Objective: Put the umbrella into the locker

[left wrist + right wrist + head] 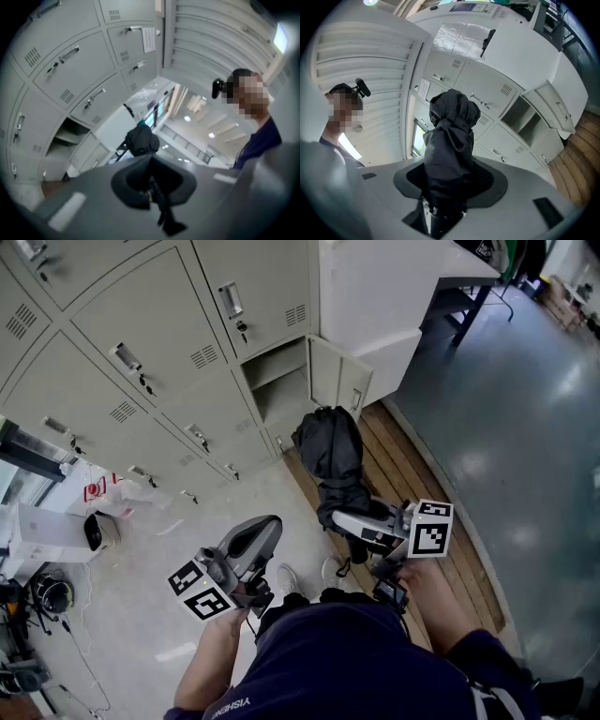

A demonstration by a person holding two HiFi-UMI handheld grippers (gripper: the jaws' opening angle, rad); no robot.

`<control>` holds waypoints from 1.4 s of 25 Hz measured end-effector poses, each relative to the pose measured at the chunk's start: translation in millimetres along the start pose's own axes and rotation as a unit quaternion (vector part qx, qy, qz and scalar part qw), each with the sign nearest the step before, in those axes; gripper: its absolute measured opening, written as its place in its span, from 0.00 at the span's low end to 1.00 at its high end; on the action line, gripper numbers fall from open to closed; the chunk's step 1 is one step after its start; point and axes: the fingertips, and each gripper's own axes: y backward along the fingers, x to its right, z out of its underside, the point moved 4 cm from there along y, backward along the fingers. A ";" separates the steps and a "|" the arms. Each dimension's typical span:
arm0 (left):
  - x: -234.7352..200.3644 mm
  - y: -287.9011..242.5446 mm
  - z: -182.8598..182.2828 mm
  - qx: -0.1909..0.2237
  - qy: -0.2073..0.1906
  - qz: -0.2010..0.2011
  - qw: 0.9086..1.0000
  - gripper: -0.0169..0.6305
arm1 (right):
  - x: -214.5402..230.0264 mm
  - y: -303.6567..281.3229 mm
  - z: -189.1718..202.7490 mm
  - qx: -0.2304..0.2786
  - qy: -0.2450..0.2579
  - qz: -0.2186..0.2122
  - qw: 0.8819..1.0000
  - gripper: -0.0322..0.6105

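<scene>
the black folded umbrella stood upright in the right gripper, whose fingers were clamped on its lower end, near the open locker and its swung-out door. the left gripper hung beside it, apart, jaws pressed together.

Right gripper clamped on the umbrella, left gripper beside it, jaws together.

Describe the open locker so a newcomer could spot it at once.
Look at the beige locker bank filling the head view's upper left. At its end nearest the wooden floor strip sits the open locker: the only one with its door swung out, showing a shelf inside.
</scene>
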 end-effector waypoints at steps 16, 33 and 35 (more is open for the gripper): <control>-0.5 -29.0 20.0 -0.013 -0.003 -0.018 1.000 0.03 | 23.1 18.0 1.0 -0.023 -0.017 0.009 1.000 0.37; -49.8 -50.9 38.7 -0.040 -0.006 -0.071 0.997 0.03 | 73.9 9.9 -5.1 -0.061 -0.044 0.036 0.997 0.37; -61.3 -53.0 35.1 -0.042 -0.006 -0.071 0.997 0.03 | 82.6 0.6 -8.1 -0.066 -0.042 0.042 0.996 0.37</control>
